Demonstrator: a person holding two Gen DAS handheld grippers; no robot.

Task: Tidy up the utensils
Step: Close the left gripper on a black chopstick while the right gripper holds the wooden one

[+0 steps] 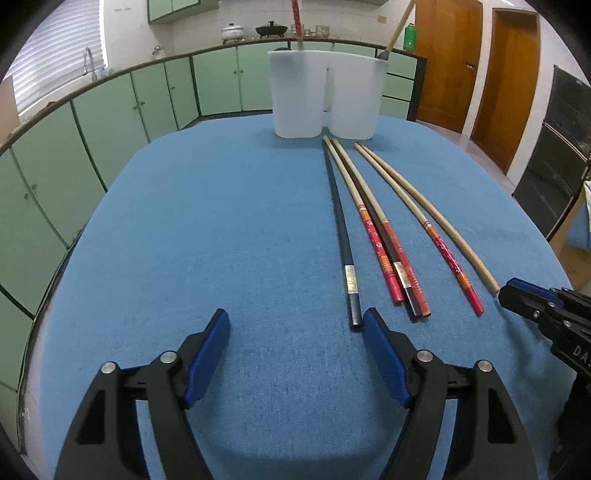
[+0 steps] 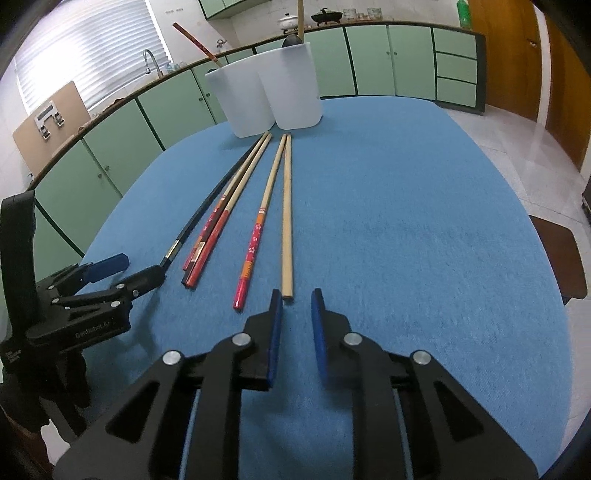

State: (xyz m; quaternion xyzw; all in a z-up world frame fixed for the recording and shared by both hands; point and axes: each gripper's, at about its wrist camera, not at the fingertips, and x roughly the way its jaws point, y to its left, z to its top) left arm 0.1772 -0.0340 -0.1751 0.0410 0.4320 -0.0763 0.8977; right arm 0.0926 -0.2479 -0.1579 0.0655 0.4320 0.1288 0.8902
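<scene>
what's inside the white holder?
White holder: a red chopstick stands in one compartment, a wooden-handled utensil in the other. Their lower ends are hidden by the walls.

free: blue cloth [image 2: 424, 229] bare from 12 to 3 o'clock of right gripper [image 2: 297, 295] | free: cloth bare 9–12 o'clock of left gripper [image 1: 295, 321] | blocked: chopsticks [image 1: 373, 229] in a fan at 1 o'clock | blocked: white holder [image 1: 327, 96] at 12, table's far edge

Blue table [image 1: 221, 229] — chopsticks [image 1: 373, 236], white holders [image 1: 325, 96].
</scene>
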